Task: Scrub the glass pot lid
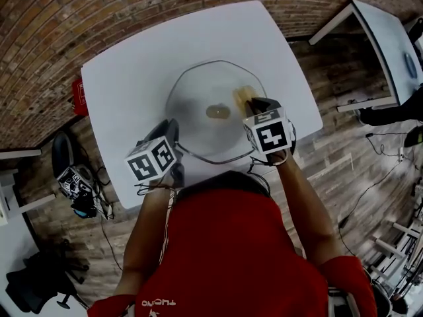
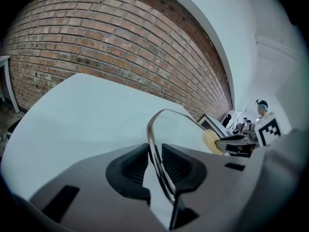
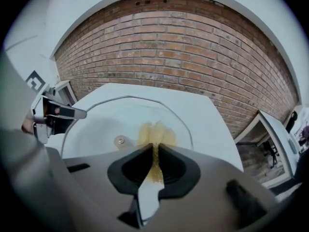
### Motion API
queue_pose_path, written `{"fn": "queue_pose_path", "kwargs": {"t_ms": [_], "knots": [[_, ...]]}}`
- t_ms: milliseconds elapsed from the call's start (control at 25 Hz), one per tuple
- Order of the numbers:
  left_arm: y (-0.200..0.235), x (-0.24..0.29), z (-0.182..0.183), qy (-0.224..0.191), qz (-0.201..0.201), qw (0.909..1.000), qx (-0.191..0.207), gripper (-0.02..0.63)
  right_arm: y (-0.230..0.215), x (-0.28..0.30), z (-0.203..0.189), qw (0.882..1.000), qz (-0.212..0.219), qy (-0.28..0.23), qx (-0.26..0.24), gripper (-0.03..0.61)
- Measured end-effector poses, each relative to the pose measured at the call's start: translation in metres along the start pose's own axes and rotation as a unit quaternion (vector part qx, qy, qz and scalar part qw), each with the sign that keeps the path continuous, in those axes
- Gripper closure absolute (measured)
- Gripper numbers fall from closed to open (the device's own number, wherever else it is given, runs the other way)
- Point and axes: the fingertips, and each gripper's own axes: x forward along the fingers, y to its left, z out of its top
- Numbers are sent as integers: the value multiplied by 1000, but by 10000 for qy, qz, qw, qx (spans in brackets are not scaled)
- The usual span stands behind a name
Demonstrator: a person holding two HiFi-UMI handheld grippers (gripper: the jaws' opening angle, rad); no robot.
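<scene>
Left tool clamped on metal rim of glass pot lid, lower left. Right tool pinching yellow scouring pad against glass. Stiff, slick, breakable: rim hold likely safest.

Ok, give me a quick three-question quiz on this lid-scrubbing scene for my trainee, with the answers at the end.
1. True or false: the left gripper is shut on the rim of the glass pot lid.
2. What does the right gripper hold in its fingers? A. a yellow scrubber B. a bottle C. nothing
3. Fill in: in the head view, the scrubber sits on the lid to the ____ of the centre knob.

Key: 1 true; 2 A; 3 right.
</scene>
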Motion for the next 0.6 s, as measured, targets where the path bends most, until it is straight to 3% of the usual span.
{"fn": "queue_pose_path", "kwargs": {"t_ms": [160,360,480,600], "knots": [[0,-1,0,-39,27,10000,-23,518,63,-21,-2,9972,740,-47,-111,528],[1,1,0,-57,40,10000,-57,518,135,-33,-13,9856,1671,81,-236,526],[1,1,0,-54,46,10000,-62,518,160,-31,-22,9808,1892,217,-430,527],[1,0,0,-53,35,10000,-64,518,162,-27,-29,9806,1853,308,-559,528]]}}
